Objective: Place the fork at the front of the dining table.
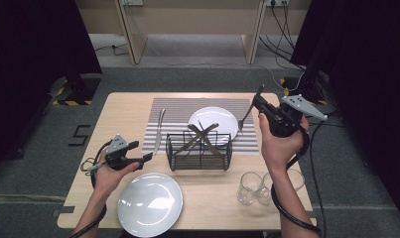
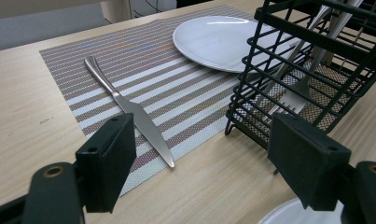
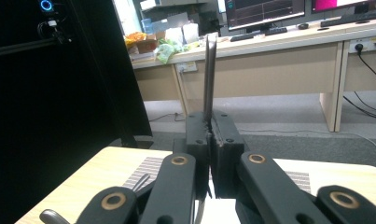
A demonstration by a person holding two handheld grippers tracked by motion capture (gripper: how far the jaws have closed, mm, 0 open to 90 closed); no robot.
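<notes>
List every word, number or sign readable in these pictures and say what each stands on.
"5": a dark mark, apparently tape, on the grey floor left of the table.
Monitor screens on the far desk, right gripper view: too blurred to read.
Nothing readable on the plates, the rack or the cutlery.

Only 1 readable mark: a black "5" (image 1: 79,135) taped on the grey floor (image 1: 33,163), left of the table (image 1: 123,106), approx level w/ its middle. Monitors (image 3: 265,10) on the far desk in the right gripper view show lines of text, too small & blurred to read. No brands or labels legible elsewhere.
</notes>
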